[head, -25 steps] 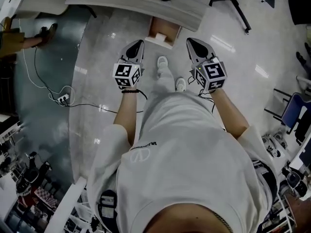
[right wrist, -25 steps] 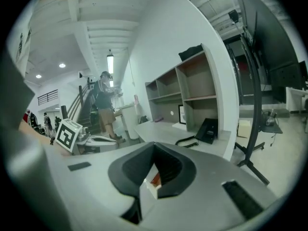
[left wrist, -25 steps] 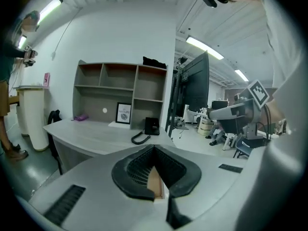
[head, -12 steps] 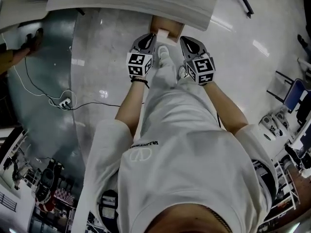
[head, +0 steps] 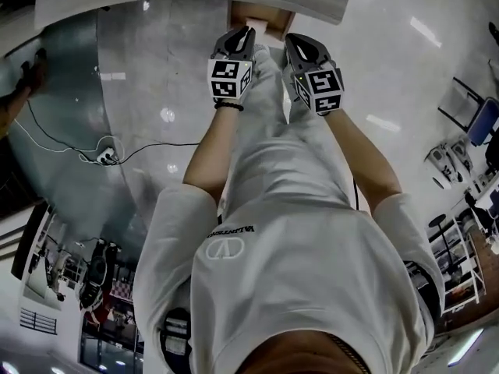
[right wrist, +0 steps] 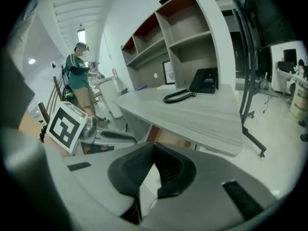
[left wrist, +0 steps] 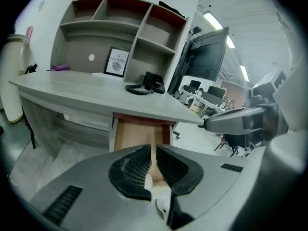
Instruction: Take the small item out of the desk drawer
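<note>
The wooden desk drawer (head: 251, 12) stands pulled out under the grey desk top (left wrist: 96, 97), and in the left gripper view its wooden inside (left wrist: 139, 134) lies straight ahead. A small pale item (left wrist: 147, 182) shows at the drawer's near end through the slit between the jaws. My left gripper (head: 243, 33) hangs just short of the drawer front. Its jaws (left wrist: 154, 150) are almost together, with a thin slit and nothing between them. My right gripper (head: 290, 40) is beside it. Its jaws (right wrist: 153, 147) meet at the tip and are empty.
On the desk are a black phone (left wrist: 145, 84) with a coiled cord, a framed print (left wrist: 116, 63) and a shelf hutch (left wrist: 115, 28). A monitor (left wrist: 207, 54) stands at the right. A person in a green top (right wrist: 81, 78) stands beyond the desk. A cable and power strip (head: 105, 158) lie on the floor.
The person has stepped closer to the desk. Both grippers have moved forward to the drawer front and drawn nearer to each other.
</note>
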### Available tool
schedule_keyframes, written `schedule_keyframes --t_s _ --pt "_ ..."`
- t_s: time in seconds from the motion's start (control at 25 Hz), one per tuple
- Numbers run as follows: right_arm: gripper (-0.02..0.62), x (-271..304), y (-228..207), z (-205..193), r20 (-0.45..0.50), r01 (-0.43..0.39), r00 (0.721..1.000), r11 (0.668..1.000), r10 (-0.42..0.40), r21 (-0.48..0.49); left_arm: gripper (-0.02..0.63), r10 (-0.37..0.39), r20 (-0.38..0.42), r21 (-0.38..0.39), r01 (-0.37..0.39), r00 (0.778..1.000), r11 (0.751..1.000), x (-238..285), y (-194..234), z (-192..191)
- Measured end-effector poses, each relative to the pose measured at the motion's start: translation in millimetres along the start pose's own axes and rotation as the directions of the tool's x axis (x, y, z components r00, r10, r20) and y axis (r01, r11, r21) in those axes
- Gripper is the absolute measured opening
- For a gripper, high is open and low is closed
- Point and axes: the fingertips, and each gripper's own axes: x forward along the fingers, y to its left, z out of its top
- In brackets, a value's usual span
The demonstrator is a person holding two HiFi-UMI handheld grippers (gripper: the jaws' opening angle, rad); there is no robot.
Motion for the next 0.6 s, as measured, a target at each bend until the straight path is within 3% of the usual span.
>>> schedule_keyframes --t_s 0.24,0.48,0.6 --pt "-0.002 29 -16 -35 -0.034 -0.021 0.999 1.0 0.021 0.001 0.037 0.055 -0.059 -0.032 -0.057 0.997 0.998 37 9 -32" --pt "-0.002 51 -26 -64 -0.055 -0.051 0.997 0.998 0.053 0.04 0.242 0.091 -0.146 -0.055 -0.099 0.985 0.994 70 19 -69" --pt "-0.002 59 -36 -73 -0.055 -0.051 0.997 0.997 0.054 0.065 0.305 0.112 -0.18 -0.062 -0.124 0.977 0.99 87 23 -85"
